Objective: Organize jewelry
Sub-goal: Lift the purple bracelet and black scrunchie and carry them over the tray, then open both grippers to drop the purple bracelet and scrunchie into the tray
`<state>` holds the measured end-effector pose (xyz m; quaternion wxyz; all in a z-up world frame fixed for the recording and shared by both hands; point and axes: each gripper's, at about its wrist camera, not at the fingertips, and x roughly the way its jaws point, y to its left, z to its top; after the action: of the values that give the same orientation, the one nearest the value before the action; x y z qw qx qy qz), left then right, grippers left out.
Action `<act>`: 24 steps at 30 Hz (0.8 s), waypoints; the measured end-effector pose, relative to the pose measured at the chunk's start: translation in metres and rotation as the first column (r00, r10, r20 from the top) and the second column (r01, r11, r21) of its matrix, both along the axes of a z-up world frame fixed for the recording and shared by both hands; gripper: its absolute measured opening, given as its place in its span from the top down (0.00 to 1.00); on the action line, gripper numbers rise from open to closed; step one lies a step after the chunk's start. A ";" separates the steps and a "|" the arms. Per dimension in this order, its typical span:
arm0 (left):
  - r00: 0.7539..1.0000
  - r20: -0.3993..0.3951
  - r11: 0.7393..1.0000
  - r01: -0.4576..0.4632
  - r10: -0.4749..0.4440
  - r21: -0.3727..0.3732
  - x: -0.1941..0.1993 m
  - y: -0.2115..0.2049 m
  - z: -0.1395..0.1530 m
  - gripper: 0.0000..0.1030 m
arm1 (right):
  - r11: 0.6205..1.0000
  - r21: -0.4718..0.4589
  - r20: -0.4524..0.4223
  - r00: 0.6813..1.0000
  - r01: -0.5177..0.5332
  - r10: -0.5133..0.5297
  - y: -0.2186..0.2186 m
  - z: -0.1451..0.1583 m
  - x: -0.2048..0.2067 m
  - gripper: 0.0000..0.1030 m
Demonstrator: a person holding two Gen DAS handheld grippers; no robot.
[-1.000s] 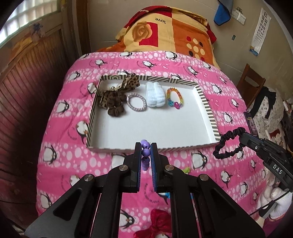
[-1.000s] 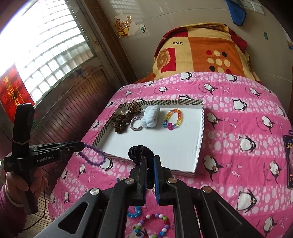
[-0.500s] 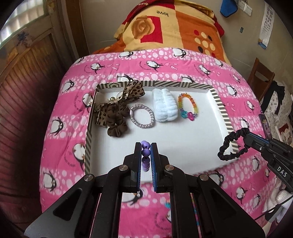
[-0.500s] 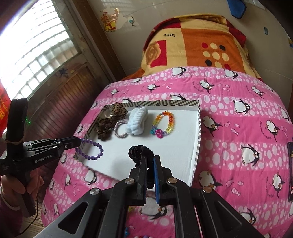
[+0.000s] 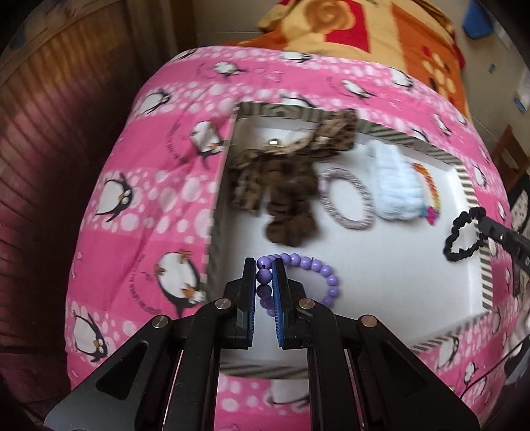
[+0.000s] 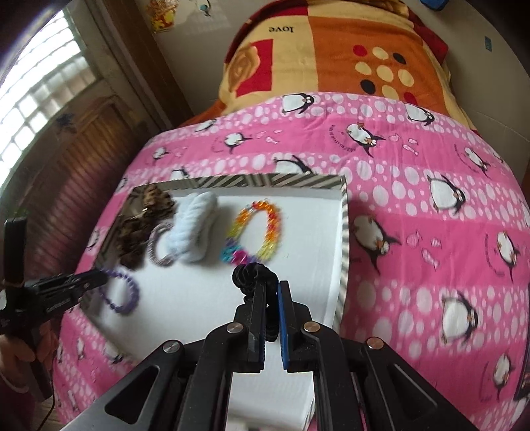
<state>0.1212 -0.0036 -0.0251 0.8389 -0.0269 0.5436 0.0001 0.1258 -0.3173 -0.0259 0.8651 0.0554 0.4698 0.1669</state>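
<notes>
Over the white tray (image 5: 381, 265), low in the frame, my left gripper (image 5: 265, 281) pinches the purple bead bracelet (image 5: 314, 268); my right gripper (image 6: 271, 298) clamps the black scrunchie (image 6: 253, 277). Placing step: next I would lower both onto bare tray floor, then release.

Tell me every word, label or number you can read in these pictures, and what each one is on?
"love", seen upside down, on the orange and yellow patchwork blanket at the head of the bed.
Small curved lettering beside the penguins on the pink penguin-print quilt: too small to read.
White lettering on the side of the black handheld left gripper: blurred, unreadable.
Blue and white paper on the wall: too blurred to read.
</notes>
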 end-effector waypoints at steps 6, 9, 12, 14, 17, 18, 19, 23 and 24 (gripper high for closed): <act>1.000 -0.018 1.000 -0.022 0.022 -0.001 0.008 0.009 -0.009 0.92 | 0.990 -0.140 0.008 0.999 0.032 -0.032 0.007 -0.012 0.048 0.94; 0.999 -0.027 1.000 -0.021 0.021 0.000 0.011 0.006 -0.013 0.92 | 0.972 -0.233 0.019 0.999 0.031 -0.028 0.015 -0.019 0.067 0.94; 0.999 -0.028 1.000 -0.025 0.025 -0.001 0.015 0.003 -0.015 0.92 | 0.953 -0.303 0.015 1.000 0.027 -0.023 0.022 -0.028 0.083 0.94; 0.999 -0.026 1.000 -0.024 0.024 0.007 0.015 0.002 -0.015 0.92 | 0.953 -0.301 0.010 1.000 0.027 -0.025 0.023 -0.032 0.089 0.94; 0.999 -0.035 0.999 -0.032 0.032 0.008 0.017 0.001 -0.016 0.92 | 0.961 -0.277 -0.011 1.000 0.020 -0.024 0.024 -0.038 0.094 0.94; 0.998 -0.041 0.999 -0.037 0.037 0.010 0.017 0.001 -0.017 0.91 | 0.961 -0.274 -0.014 1.000 0.020 -0.025 0.023 -0.038 0.095 0.94; 0.998 -0.047 0.999 -0.041 0.042 0.016 0.018 0.001 -0.018 0.89 | 0.962 -0.272 -0.012 1.000 0.021 -0.025 0.023 -0.038 0.094 0.93; 0.996 -0.070 0.999 -0.047 0.048 0.006 0.020 -0.001 -0.019 0.71 | 0.972 -0.234 0.007 1.000 0.030 -0.029 0.017 -0.028 0.081 0.70; 0.997 -0.066 0.999 -0.048 0.048 0.005 0.019 -0.002 -0.018 0.70 | 0.974 -0.223 0.013 1.000 0.031 -0.028 0.017 -0.026 0.077 0.69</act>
<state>0.1401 -0.0057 -0.0427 0.8202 -0.0386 0.5704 0.0219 0.2033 -0.3008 -0.0518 0.8705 -0.0358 0.4804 0.1006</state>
